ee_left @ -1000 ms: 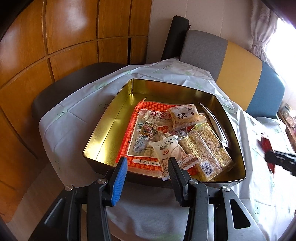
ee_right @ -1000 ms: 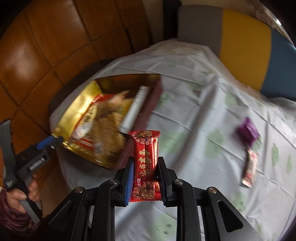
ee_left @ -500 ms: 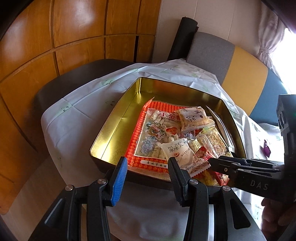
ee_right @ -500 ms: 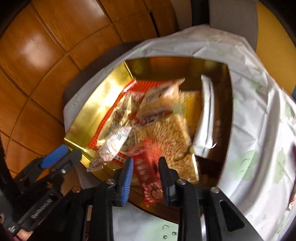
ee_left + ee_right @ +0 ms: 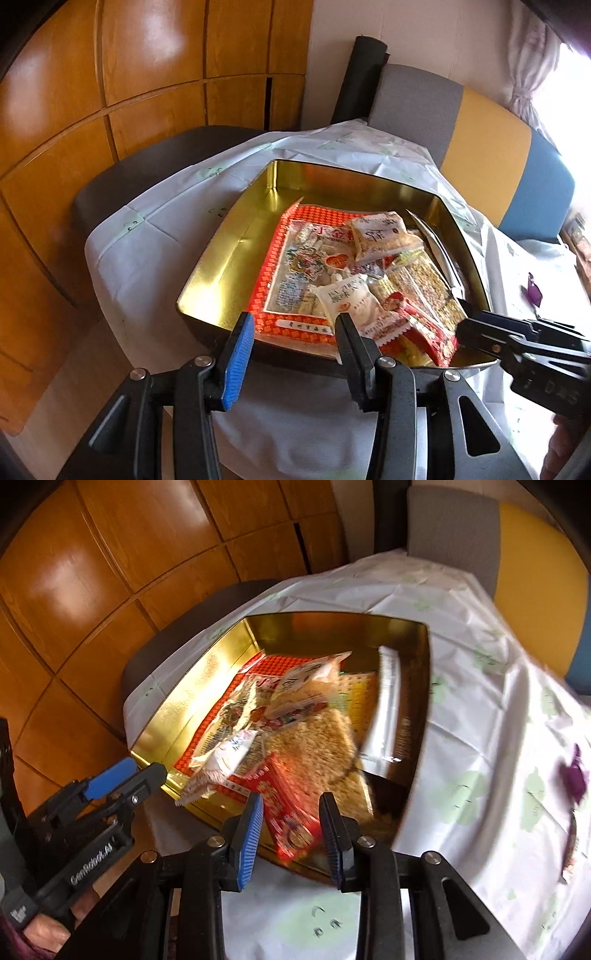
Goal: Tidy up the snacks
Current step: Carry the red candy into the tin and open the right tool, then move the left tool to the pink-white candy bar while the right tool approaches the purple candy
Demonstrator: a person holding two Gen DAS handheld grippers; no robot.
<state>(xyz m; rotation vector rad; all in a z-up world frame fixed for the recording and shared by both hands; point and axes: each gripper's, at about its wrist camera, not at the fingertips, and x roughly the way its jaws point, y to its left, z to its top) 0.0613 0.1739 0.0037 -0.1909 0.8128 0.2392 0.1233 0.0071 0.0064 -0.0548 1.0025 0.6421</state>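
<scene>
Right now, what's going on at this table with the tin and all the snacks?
A person with a gripper in each hand is putting snacks away in a gold tin. The right gripper has just opened over the tin's near corner, and the red snack packet lies between its fingers without being pinched, on top of the other snacks. The left gripper hovers open and empty at the tin's near edge. A purple packet is out on the tablecloth.

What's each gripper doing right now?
Left gripper: open, empty.
Right gripper: jaws just opened, red snack packet lies loose between them in the tin.
</scene>
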